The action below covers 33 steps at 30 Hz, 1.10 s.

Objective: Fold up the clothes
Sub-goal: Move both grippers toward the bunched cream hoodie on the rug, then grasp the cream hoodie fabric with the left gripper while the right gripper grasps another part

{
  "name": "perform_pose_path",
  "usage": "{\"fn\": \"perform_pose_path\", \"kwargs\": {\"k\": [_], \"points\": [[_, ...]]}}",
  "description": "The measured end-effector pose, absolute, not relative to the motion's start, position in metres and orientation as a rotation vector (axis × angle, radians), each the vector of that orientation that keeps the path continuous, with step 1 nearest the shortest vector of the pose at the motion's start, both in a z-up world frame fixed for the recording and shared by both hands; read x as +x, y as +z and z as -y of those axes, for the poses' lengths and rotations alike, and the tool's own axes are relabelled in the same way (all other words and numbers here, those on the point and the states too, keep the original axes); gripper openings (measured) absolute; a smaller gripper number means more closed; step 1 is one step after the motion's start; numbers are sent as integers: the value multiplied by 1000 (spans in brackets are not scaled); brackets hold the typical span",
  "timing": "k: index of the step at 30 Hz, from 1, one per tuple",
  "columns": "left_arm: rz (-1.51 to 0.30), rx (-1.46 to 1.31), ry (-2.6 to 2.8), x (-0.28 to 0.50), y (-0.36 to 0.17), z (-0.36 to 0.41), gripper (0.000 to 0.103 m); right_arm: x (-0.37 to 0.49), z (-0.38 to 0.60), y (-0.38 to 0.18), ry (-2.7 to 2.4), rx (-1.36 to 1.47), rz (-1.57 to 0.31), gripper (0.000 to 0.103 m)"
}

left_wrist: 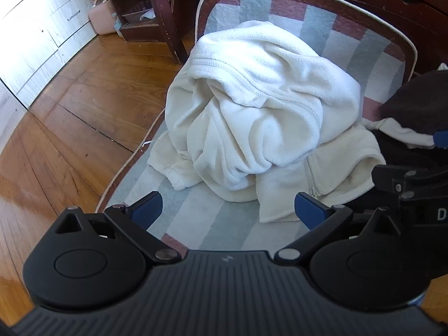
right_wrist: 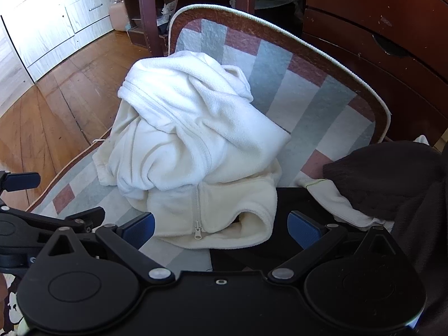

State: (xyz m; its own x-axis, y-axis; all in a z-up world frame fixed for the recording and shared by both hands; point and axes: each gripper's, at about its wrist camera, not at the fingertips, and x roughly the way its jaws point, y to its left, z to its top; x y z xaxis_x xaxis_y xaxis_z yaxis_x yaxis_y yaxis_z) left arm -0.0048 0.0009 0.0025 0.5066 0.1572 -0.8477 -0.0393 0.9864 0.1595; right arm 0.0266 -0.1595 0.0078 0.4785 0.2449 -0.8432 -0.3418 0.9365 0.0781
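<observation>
A crumpled cream fleece zip jacket (left_wrist: 252,112) lies in a heap on a checked rug (left_wrist: 322,30); it also shows in the right wrist view (right_wrist: 190,145), with its zipper pull at the near hem. My left gripper (left_wrist: 228,210) is open and empty, hovering just short of the jacket's near edge. My right gripper (right_wrist: 221,229) is open and empty, its blue pads on either side of the jacket's hem, not touching it. The right gripper's body shows at the right edge of the left wrist view (left_wrist: 414,193).
Dark clothes (right_wrist: 392,179) and a white garment (right_wrist: 336,204) lie on the rug to the right, with black fabric (right_wrist: 294,198) under the jacket's near right edge. Wooden floor (left_wrist: 70,112) lies left. White drawers (left_wrist: 42,28), dark wooden furniture (right_wrist: 378,28) and a pink bag (left_wrist: 102,16) stand behind.
</observation>
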Motion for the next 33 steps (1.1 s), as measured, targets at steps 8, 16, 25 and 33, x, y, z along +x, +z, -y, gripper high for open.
{"fn": "perform_pose_path", "kwargs": {"k": [8, 16, 25, 33], "points": [[-1026, 117, 113, -6, 3, -1, 102, 28, 160, 6, 352, -113, -1017, 102], [-1023, 92, 98, -7, 2, -3, 102, 28, 173, -1, 415, 19, -974, 99], [-959, -61, 67, 6, -30, -32, 90, 32, 173, -42, 473, 199, -849, 89], [-911, -171, 83, 38, -69, -73, 68, 73, 143, -84, 403, 192, -741, 89]]}}
